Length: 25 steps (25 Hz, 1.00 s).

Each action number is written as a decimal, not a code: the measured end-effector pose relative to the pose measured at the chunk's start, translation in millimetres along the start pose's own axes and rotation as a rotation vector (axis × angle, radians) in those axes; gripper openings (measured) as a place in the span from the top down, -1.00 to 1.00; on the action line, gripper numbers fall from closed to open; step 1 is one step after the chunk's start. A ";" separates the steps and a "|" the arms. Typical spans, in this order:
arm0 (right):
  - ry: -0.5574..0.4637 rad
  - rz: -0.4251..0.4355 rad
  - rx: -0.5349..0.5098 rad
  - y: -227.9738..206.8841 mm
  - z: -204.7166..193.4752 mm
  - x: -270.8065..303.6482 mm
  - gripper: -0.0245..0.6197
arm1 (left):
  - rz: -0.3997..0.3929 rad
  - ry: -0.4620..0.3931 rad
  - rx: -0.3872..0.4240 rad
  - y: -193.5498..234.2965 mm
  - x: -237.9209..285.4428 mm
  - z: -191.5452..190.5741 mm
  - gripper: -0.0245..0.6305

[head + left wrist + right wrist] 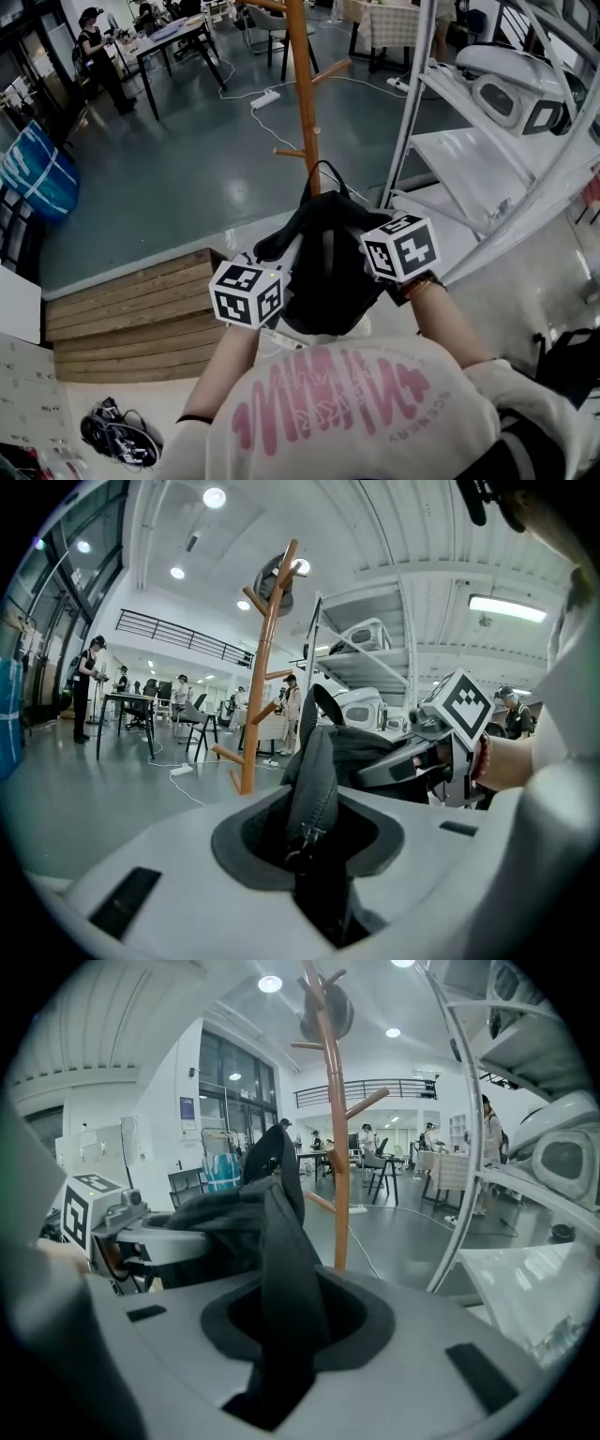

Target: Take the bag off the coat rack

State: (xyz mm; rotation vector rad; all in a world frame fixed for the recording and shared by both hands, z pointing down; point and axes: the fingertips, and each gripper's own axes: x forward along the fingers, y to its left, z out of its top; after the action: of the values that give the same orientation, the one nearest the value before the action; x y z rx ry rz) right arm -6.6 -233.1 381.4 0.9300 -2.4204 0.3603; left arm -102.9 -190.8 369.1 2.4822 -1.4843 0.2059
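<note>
A black bag (328, 267) hangs in the air between my two grippers, just in front of the wooden coat rack (302, 89) and off its pegs. My left gripper (281, 267) is shut on a zippered fold of the bag (314, 789), which runs down between its jaws. My right gripper (367, 253) is shut on another black fold of the bag (281, 1269). The rack's pole (261, 672) stands beyond the bag in the left gripper view, and the pole (333, 1138) rises right behind the bag in the right gripper view.
A white metal shelf unit (497, 141) with white devices stands close on the right. Wooden steps (131, 305) lie at the lower left. A white power strip (265, 97) and cables lie on the grey floor beyond the rack. People stand at tables (173, 37) far behind.
</note>
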 end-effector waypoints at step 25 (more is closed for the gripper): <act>0.003 0.060 -0.028 22.2 -32.2 -14.2 0.64 | 0.086 0.023 -0.047 -27.0 -30.9 -26.7 0.67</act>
State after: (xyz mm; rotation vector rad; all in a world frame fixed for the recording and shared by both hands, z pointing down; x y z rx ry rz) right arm -0.8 -195.9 398.9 0.8456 -2.4483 0.3490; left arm -93.7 -145.0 383.7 2.3740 -1.5701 0.2121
